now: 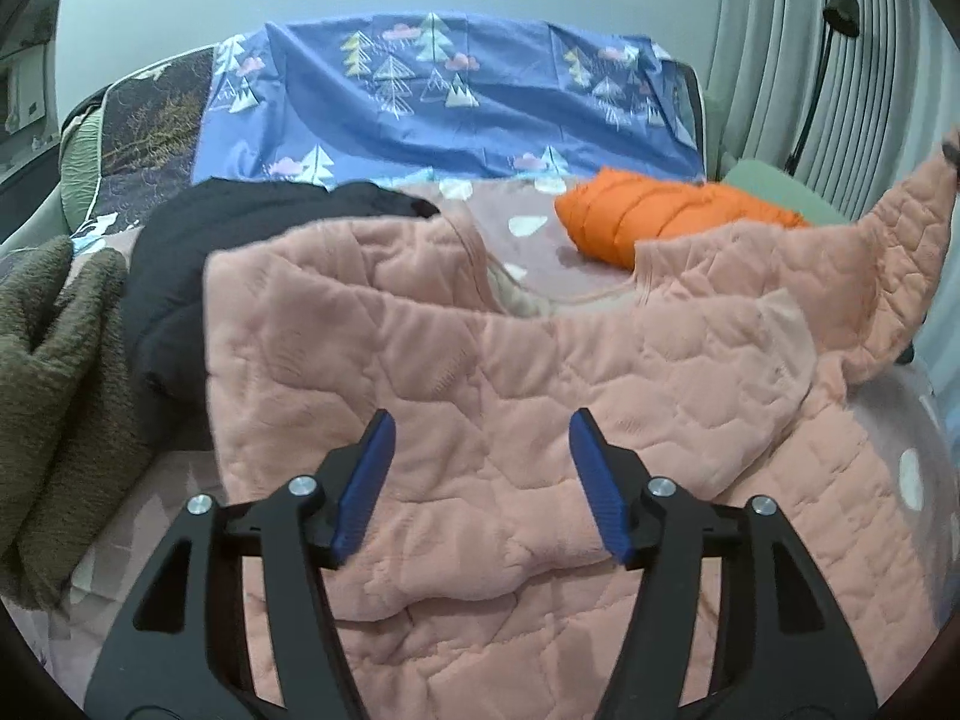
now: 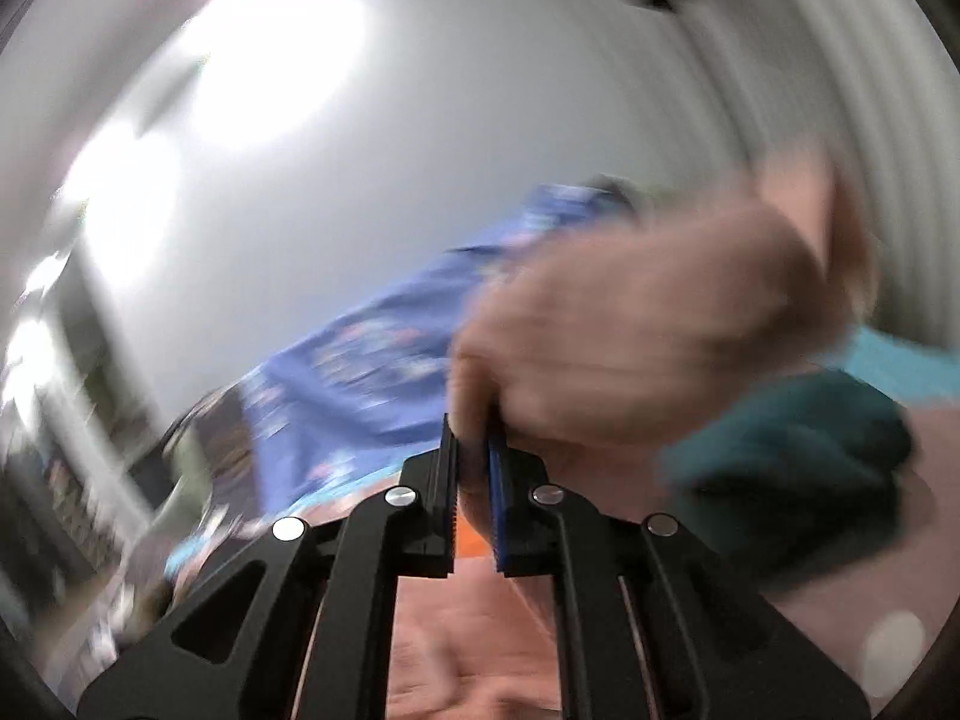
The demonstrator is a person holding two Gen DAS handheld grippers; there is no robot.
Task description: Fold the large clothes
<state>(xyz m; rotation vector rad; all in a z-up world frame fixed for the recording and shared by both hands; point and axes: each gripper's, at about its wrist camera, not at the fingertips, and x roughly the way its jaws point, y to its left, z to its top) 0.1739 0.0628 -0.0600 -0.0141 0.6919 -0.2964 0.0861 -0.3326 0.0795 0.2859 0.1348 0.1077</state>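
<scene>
A pink quilted garment [image 1: 540, 396] lies spread on the bed, with its left part folded over itself. Just above its near part hangs my left gripper [image 1: 480, 438], open, blue pads apart with nothing between them. The garment's right corner [image 1: 912, 210] is pulled up into the air at the right edge of the left wrist view. In the blurred right wrist view my right gripper [image 2: 471, 429] is shut on a bunch of that pink cloth [image 2: 648, 324], which rises past its fingertips.
Beside the pink garment lie a black garment [image 1: 180, 276] and an olive knit [image 1: 54, 372] on the left, and an orange puffer jacket [image 1: 666, 216] behind. A blue tree-print sheet [image 1: 420, 96] covers the back. A teal cloth [image 2: 792, 456] lies at the right. A curtain [image 1: 840, 60] hangs at the right.
</scene>
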